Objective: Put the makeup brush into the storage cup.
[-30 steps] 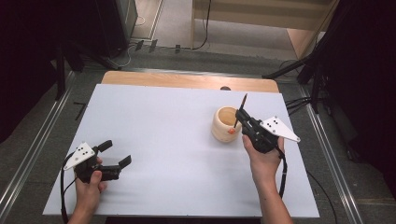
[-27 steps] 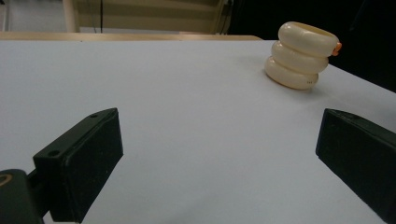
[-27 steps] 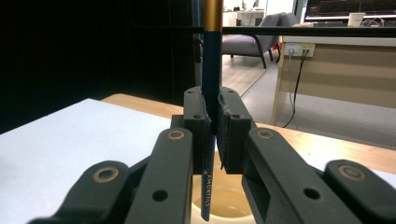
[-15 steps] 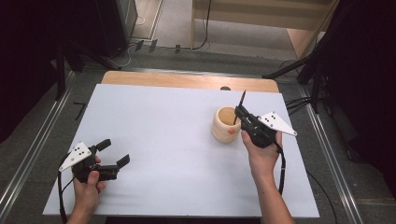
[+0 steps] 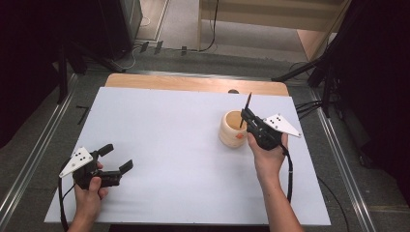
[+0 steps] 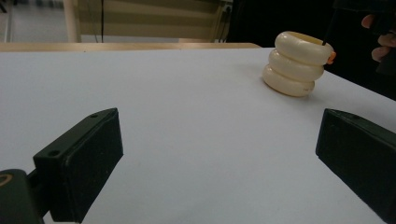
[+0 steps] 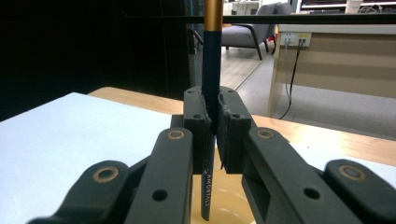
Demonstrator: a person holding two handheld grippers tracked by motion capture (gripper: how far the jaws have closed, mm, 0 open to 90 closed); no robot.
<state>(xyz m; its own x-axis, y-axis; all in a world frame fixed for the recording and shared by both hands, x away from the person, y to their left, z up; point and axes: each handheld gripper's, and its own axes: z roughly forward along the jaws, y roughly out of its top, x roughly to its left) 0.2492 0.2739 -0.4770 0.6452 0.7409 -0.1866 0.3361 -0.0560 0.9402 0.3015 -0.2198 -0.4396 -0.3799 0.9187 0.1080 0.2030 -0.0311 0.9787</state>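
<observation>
— White sheet over the whole bench (image 5: 183, 145), with a strip of bare wood along its far edge. Start at the lower left of the high view: what's there?

— The left tongs (image 5: 118, 159), held in the person's left hand (image 5: 89, 191) near the bench's near edge. Jaws wide apart, nothing between them. In the left gripper view the two black jaws sit at the lower left and lower right corners with bare white bench between.

— And moving toward the middle?

— Plain white surface, then right of centre in the high view a cream-coloured ribbed cup (image 5: 233, 128) standing upright. In the left gripper view the cup (image 6: 295, 63) sits in the upper right, looking like three stacked rings, with a small orange mark on its right side.

— The right side?

— The right tongs (image 5: 246, 115), held in the right hand (image 5: 266, 152), just beside the cup's right rim. They're clamped on a dark pencil (image 5: 246, 108), which stands nearly upright, leaning a little to the upper right of the frame. In the right gripper view the pencil (image 7: 210, 84) runs up the middle, pinched between the two pads, a gold band near the top edge.

— Where's its lower end?

— Inside the cup's mouth; in the right gripper view it hangs over the yellowish interior at the bottom of the frame. Whether it touches the bottom, I can't tell.
</observation>
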